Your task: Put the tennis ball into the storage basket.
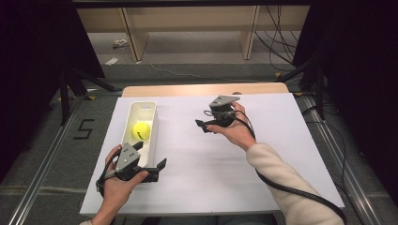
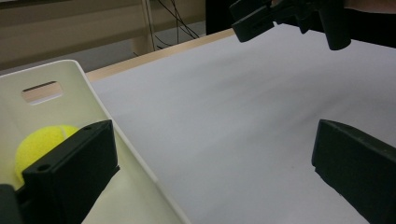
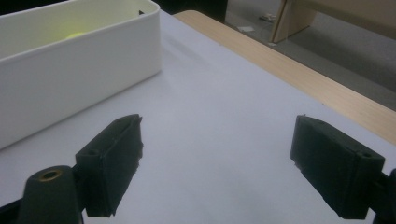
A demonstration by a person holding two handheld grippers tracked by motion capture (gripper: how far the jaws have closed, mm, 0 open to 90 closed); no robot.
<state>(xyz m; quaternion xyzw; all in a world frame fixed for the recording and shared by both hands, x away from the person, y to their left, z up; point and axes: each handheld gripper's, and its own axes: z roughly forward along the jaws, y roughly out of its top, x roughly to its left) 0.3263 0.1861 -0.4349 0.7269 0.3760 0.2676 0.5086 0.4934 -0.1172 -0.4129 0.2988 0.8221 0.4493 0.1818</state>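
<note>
Fuzzy round tennis ball in smooth white plastic bin, claws apart.

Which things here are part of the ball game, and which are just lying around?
Part of the job:
- yellow tennis ball, lying in the bin
- white bin
- left hand-held gripper, open, beside the bin
- right hand-held gripper, open, over the white table cover

Just lying about:
- scraps on the floor
- cables behind the table
- floor marking "5"
</note>
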